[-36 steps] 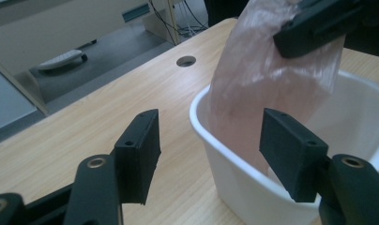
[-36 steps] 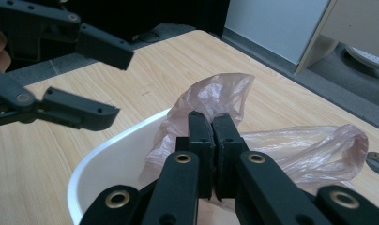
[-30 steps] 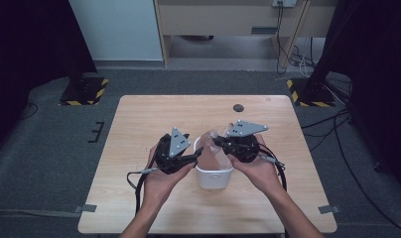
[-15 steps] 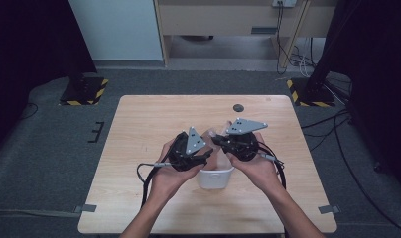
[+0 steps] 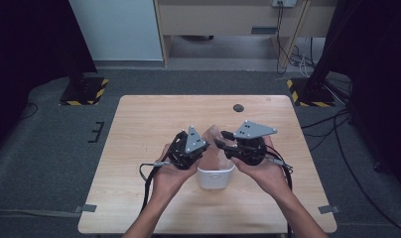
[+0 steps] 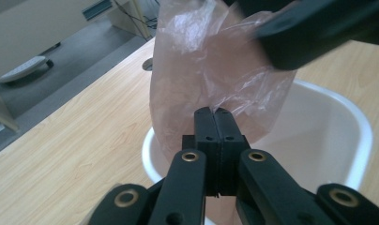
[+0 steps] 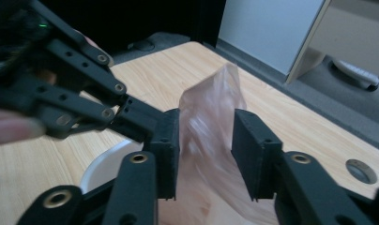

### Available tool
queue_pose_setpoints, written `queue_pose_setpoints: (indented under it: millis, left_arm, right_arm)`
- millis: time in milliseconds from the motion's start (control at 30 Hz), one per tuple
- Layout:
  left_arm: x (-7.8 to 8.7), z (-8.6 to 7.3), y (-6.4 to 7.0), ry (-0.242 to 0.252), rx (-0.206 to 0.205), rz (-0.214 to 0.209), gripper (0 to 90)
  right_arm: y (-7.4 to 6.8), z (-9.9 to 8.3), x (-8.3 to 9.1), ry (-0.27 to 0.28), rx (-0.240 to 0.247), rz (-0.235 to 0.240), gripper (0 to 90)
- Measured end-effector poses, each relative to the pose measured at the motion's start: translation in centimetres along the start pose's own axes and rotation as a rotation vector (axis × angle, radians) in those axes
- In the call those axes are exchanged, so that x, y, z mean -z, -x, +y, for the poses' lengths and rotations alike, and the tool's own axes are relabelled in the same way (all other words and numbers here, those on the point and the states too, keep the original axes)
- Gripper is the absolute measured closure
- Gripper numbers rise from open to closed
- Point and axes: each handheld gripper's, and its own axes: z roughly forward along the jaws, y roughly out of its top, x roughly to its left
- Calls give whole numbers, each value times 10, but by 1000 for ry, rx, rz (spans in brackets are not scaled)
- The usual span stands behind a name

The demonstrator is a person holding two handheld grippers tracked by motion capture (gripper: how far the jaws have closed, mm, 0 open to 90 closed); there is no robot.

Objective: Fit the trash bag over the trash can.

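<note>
bag (image 6: 216, 70) upright in tub (image 6: 352, 136) | left gripper (image 6: 215, 117) clamped on bag | right gripper (image 7: 206, 154) agape astride bag

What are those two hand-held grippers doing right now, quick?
Left hand-held gripper: shut on the thin pinkish translucent plastic bag over the white plastic tub.
Right hand-held gripper: open, jaws either side of the bag.

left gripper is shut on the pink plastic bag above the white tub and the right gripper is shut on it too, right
Not quite. The left gripper is shut on the pink plastic bag above the white tub, as the left gripper view shows. But the right gripper is open: in the right gripper view its jaws stand apart on either side of the bag.
</note>
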Motion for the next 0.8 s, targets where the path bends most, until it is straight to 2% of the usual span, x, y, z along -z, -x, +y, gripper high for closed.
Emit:
queue_pose_setpoints:
  millis: [100, 200, 233, 267, 300, 367, 433, 567, 633, 667, 700, 800]
  left_arm:
    - [-1, 0, -4, 4, 33, 3, 900]
    - [-3, -1, -6, -1, 54, 22, 900]
    - [-4, -1, -7, -6, 57, 29, 900]
    - [-4, -1, -8, -10, 61, 32, 900]
    - [-5, -1, -9, -7, 74, 33, 900]
    - [-5, -2, -11, 5, 90, 31, 900]
    - [-4, -3, -12, 20, 108, 22, 900]
    - [-2, -3, -12, 35, 121, 8, 900]
    - [0, -3, -11, 47, 128, 4, 900]
    - [1, -3, -10, 36, 144, 4, 900]
    - [1, -3, -10, 52, 122, 2, 900]
    - [4, -3, -10, 54, 118, 2, 900]
  right_arm:
    - [0, -2, 12, 22, 2, -23, 547]
    - [-1, -6, 22, 38, 6, -41, 560]
    - [-1, -9, 25, 34, 9, -44, 617]
    - [-1, -9, 25, 34, 9, -44, 617]
    - [-2, -12, 26, 24, 18, -40, 663]
    - [-3, -16, 24, 2, 30, -22, 714]
    - [-3, -18, 21, -11, 37, -14, 720]
    - [-4, -24, 7, -43, 42, -7, 709]
    - [-5, -24, 0, -40, 42, -3, 682]
    - [-5, -25, -2, -32, 43, -2, 660]
    - [-5, -25, -4, -29, 42, -6, 649]
    - [-4, -25, -9, -31, 40, -30, 656]
